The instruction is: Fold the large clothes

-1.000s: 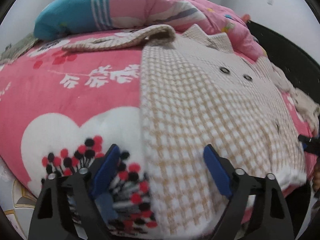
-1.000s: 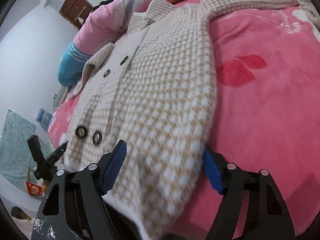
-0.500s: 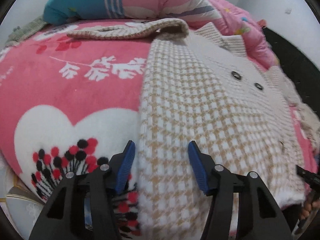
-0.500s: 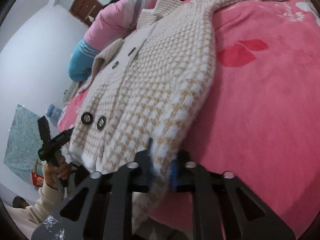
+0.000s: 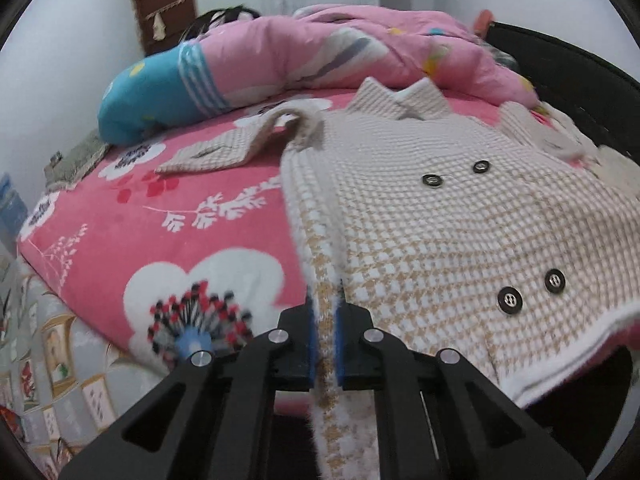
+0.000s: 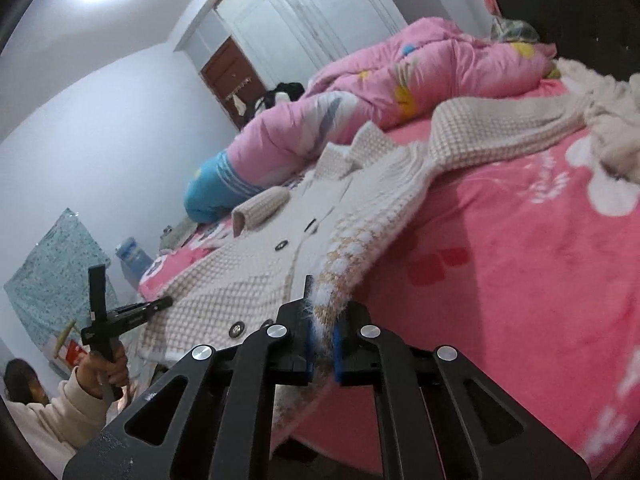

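Observation:
A beige-and-white houndstooth coat (image 5: 420, 216) with black buttons lies face up on a pink flowered bed. My left gripper (image 5: 325, 340) is shut on the coat's near left hem corner, which rises off the bed as a ridge of cloth. My right gripper (image 6: 322, 344) is shut on the fluffy right hem corner of the coat (image 6: 280, 264), lifted too. In the right wrist view the left gripper (image 6: 170, 301) shows at the far corner, held by a person's hand (image 6: 105, 364). One sleeve (image 5: 224, 148) lies folded at the left, the other sleeve (image 6: 500, 128) stretches right.
A rolled pink and blue quilt (image 5: 280, 60) lies along the far side of the bed. A cream fluffy garment (image 6: 612, 120) sits at the far right. The dark headboard (image 5: 580, 84) bounds the right. Pink blanket (image 5: 160, 232) lies bare left of the coat.
Both grippers went from open around the hem corners to shut on them. Both then rose and drew back, lifting the coat's lower edge off the bed.

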Motion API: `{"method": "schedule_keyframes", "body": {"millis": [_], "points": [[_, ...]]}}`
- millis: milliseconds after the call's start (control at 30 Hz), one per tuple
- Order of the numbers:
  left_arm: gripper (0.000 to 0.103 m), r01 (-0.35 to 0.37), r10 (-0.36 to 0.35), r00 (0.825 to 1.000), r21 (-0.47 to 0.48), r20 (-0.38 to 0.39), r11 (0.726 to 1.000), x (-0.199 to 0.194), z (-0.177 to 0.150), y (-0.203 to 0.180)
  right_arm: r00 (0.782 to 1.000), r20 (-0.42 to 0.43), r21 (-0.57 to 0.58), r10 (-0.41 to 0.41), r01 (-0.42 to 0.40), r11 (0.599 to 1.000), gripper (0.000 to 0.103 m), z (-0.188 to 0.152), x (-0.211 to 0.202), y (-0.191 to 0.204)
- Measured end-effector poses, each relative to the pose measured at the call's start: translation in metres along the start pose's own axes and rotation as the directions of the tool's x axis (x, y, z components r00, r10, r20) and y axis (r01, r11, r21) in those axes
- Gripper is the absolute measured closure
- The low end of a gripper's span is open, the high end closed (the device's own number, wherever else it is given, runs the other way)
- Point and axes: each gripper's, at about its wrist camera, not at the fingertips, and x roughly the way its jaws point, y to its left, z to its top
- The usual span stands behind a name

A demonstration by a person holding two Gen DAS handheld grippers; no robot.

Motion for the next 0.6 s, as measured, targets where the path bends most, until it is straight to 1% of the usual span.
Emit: {"method": "schedule_keyframes", "body": {"millis": [67, 133, 167, 200, 233, 267, 300, 333, 367, 400, 433, 467, 500, 533, 567, 600], "points": [[0.097, 0.016, -0.016, 1.000, 0.001, -0.002, 1.000, -0.020, -0.013, -0.008, 1.000, -0.025, -0.006, -0.018, 0.017, 1.000, 0.098, -0.016, -0.028, -0.001], [0.097, 0.039, -0.040, 0.999, -0.016, -0.038, 0.999, -0.034, -0.035, -0.012, 0.998, -0.050, 0.000, -0.045, 0.045, 0.999, 0.098, -0.034, -0.042, 0.001], [0.097, 0.046, -0.047, 0.997, -0.025, -0.053, 0.999, -0.035, -0.042, -0.013, 0.996, -0.069, 0.019, -0.062, 0.063, 0.998, 0.098, -0.047, -0.048, -0.003], [0.097, 0.052, -0.055, 0.995, -0.038, -0.078, 0.998, -0.033, -0.054, -0.015, 0.994, -0.085, 0.038, -0.072, 0.076, 0.996, 0.098, -0.055, -0.048, -0.008], [0.096, 0.050, -0.054, 0.994, -0.038, -0.097, 0.998, -0.030, -0.064, -0.017, 0.988, -0.128, 0.067, -0.082, 0.091, 0.994, 0.097, -0.069, -0.043, -0.015], [0.095, 0.046, -0.049, 0.992, -0.028, -0.118, 0.999, -0.021, -0.071, -0.018, 0.979, -0.176, 0.081, -0.107, 0.123, 0.989, 0.096, -0.081, -0.033, -0.022], [0.092, 0.052, -0.053, 0.987, -0.015, -0.153, 0.999, -0.009, -0.080, -0.020, 0.944, -0.246, 0.065, -0.218, 0.241, 0.968, 0.094, -0.096, -0.020, -0.030], [0.090, 0.067, -0.068, 0.982, -0.013, -0.179, 0.998, 0.002, -0.085, -0.019, 0.905, -0.288, 0.030, -0.313, 0.335, 0.942, 0.084, -0.103, -0.012, -0.032], [0.084, 0.079, -0.080, 0.976, -0.013, -0.204, 0.997, 0.011, -0.089, -0.019, 0.839, -0.330, -0.031, -0.433, 0.448, 0.893, 0.068, -0.112, -0.003, -0.034], [0.081, 0.072, -0.072, 0.971, -0.012, -0.230, 0.997, 0.019, -0.093, -0.017, 0.793, -0.331, -0.079, -0.512, 0.518, 0.852, 0.066, -0.116, 0.001, -0.033], [0.079, 0.054, -0.053, 0.971, -0.004, -0.234, 0.999, 0.023, -0.094, -0.015, 0.781, -0.317, -0.094, -0.538, 0.538, 0.837, 0.065, -0.115, -0.001, -0.030], [0.075, 0.033, -0.031, 0.973, 0.004, -0.227, 0.999, 0.023, -0.094, -0.011, 0.789, -0.300, -0.089, -0.536, 0.537, 0.839, 0.052, -0.110, -0.005, -0.027], [0.072, 0.021, -0.021, 0.978, 0.000, -0.206, 1.000, 0.020, -0.092, -0.004, 0.803, -0.274, -0.073, -0.530, 0.532, 0.844, 0.046, -0.102, -0.012, -0.023], [0.060, 0.023, -0.026, 0.983, -0.018, -0.183, 1.000, 0.016, -0.089, 0.003, 0.812, -0.243, -0.064, -0.530, 0.532, 0.844, 0.035, -0.092, -0.016, -0.018], [0.052, 0.027, -0.034, 0.988, -0.050, -0.150, 0.998, 0.011, -0.085, 0.014, 0.818, -0.214, -0.067, -0.533, 0.532, 0.844, 0.033, -0.079, -0.019, -0.012], [0.051, 0.028, -0.037, 0.991, -0.072, -0.131, 0.997, 0.010, -0.083, 0.021, 0.820, -0.202, -0.071, -0.536, 0.533, 0.843, 0.033, -0.071, -0.019, -0.009]]}}
